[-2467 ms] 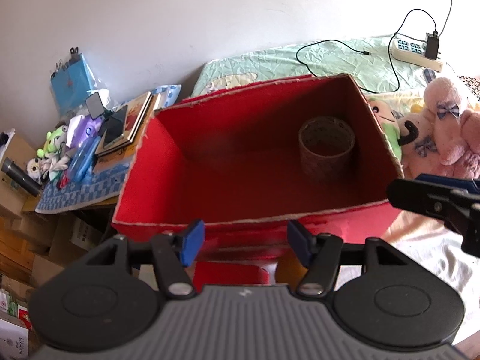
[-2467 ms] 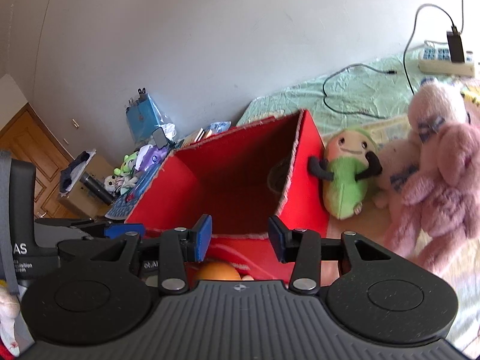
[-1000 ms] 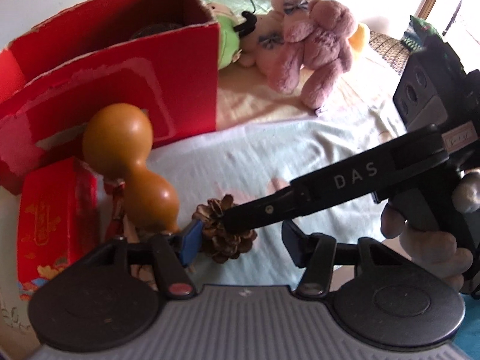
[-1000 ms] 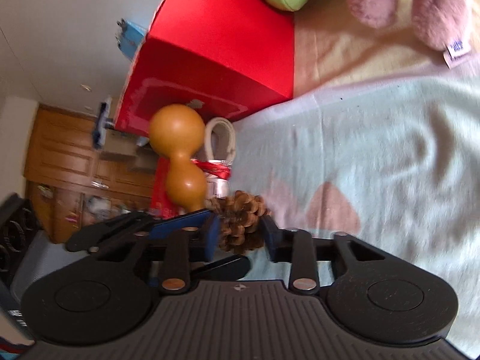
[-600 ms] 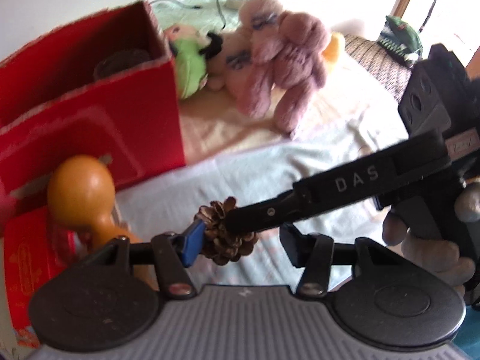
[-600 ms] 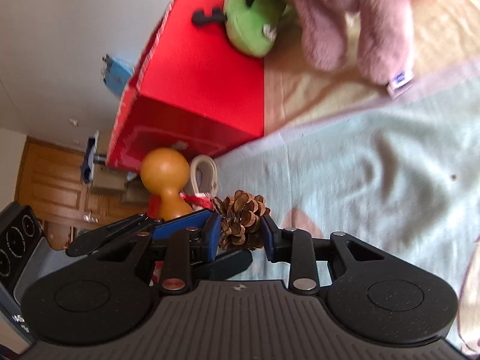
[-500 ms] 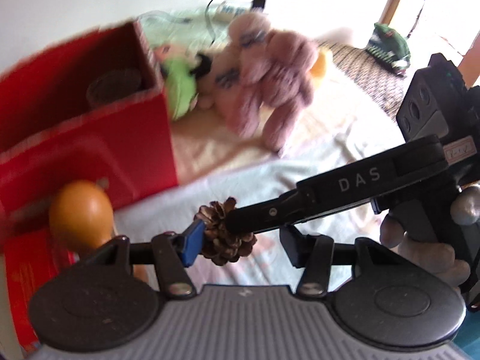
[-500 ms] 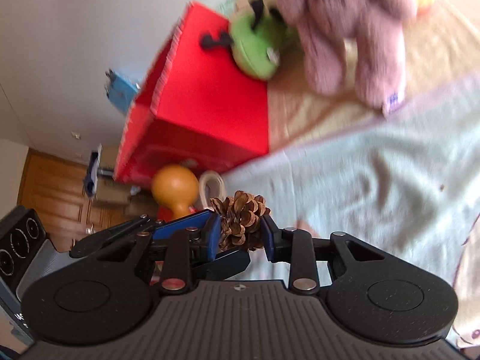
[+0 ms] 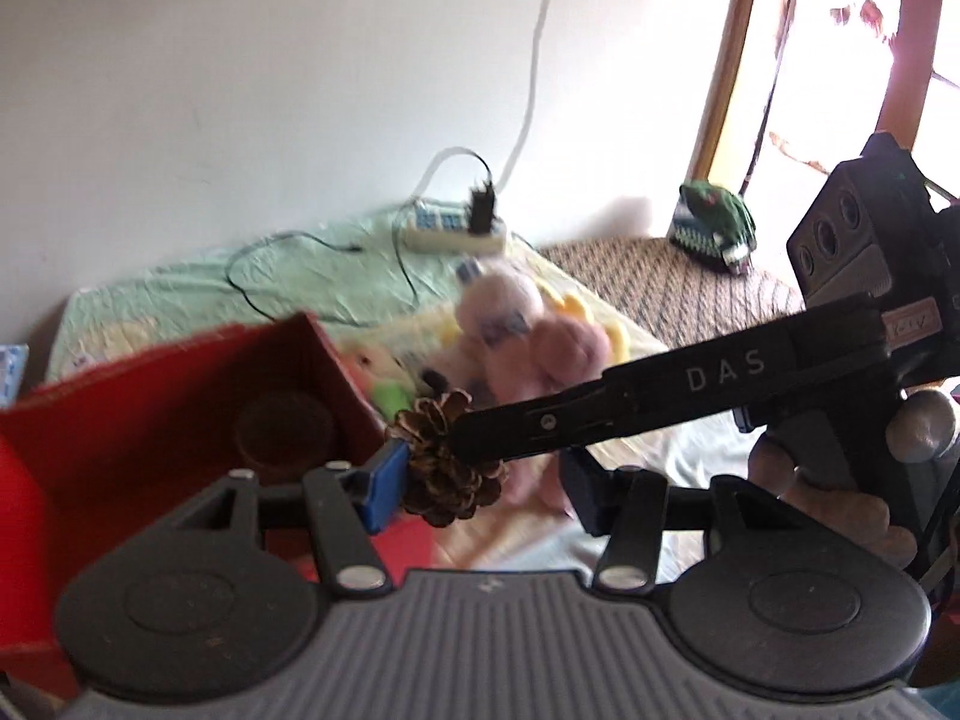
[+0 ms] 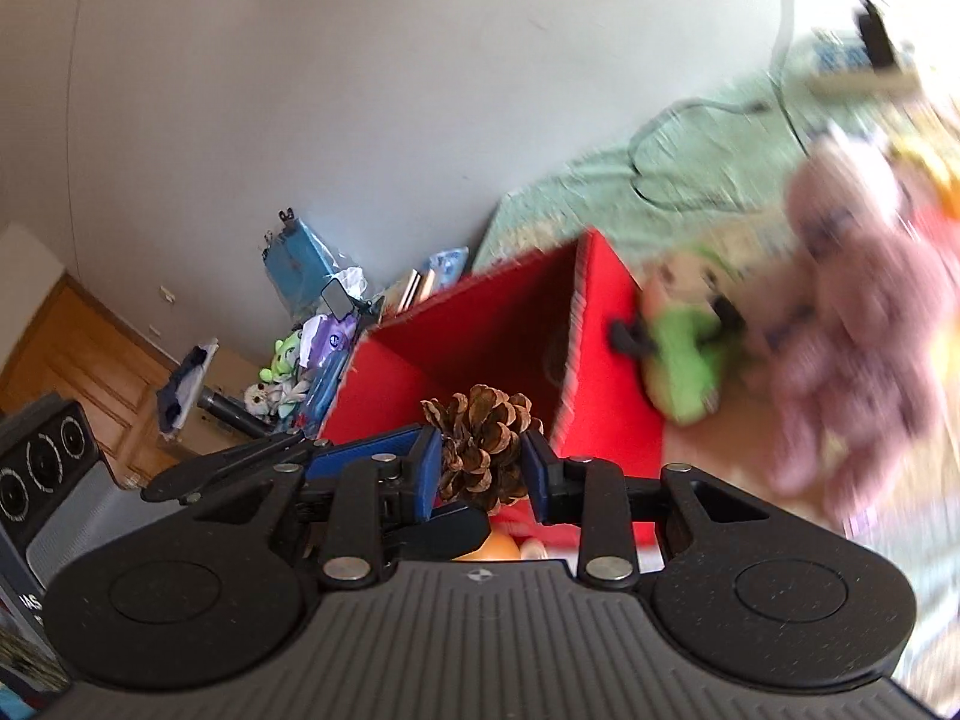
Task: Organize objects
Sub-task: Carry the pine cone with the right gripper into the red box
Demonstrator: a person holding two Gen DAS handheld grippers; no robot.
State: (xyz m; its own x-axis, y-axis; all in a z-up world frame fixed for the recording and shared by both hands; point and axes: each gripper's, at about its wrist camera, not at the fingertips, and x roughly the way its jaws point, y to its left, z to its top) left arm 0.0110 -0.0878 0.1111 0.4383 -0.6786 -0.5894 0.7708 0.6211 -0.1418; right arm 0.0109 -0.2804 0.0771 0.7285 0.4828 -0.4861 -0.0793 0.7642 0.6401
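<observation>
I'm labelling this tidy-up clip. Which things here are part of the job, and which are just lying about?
Part of the job:
right gripper, shut on the pine cone
red box, open-topped, just beyond the cone
left gripper, open

Lying about:
pink plush toy
green plush toy
power strip on the bedding

Left wrist view looks forward past its claw [image 9: 483,483], close to the red box [image 9: 174,414]. Right wrist view faces the same box [image 10: 606,360] from its right corner. Both share the pine cone [image 9: 447,465] and pink plush [image 10: 864,324].
</observation>
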